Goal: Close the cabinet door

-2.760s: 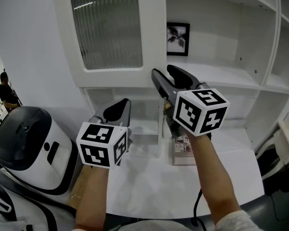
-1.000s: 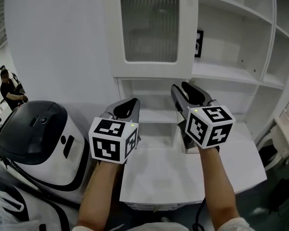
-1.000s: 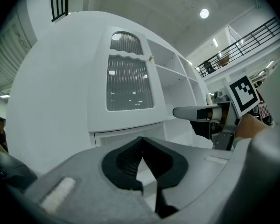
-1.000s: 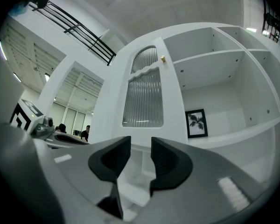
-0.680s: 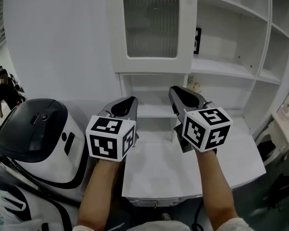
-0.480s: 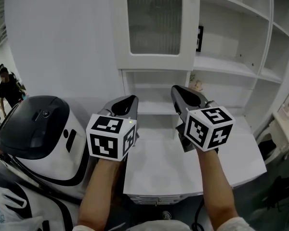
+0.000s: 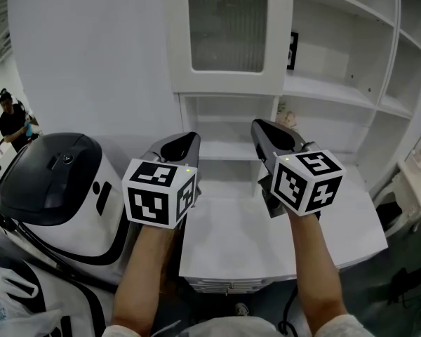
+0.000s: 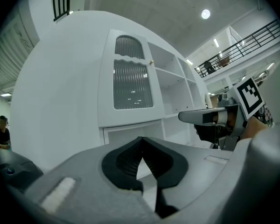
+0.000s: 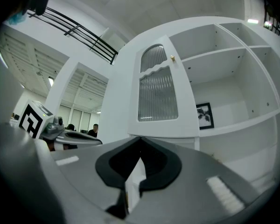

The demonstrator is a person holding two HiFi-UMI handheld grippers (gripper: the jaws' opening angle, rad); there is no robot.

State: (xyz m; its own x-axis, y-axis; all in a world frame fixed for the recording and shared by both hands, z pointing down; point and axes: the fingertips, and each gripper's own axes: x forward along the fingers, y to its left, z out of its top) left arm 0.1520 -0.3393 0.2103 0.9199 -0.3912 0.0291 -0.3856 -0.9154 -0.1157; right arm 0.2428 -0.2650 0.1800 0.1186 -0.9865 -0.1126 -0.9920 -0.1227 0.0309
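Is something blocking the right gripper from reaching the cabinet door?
No, nothing visible does. The right gripper is shut and empty, with only open air between it and the cabinet door above it.

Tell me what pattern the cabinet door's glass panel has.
The glass panel is vertically ribbed; clearest in the right gripper view.

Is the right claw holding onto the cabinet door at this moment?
No, the right claw is shut with nothing in it, and the cabinet door stands beyond it, untouched.
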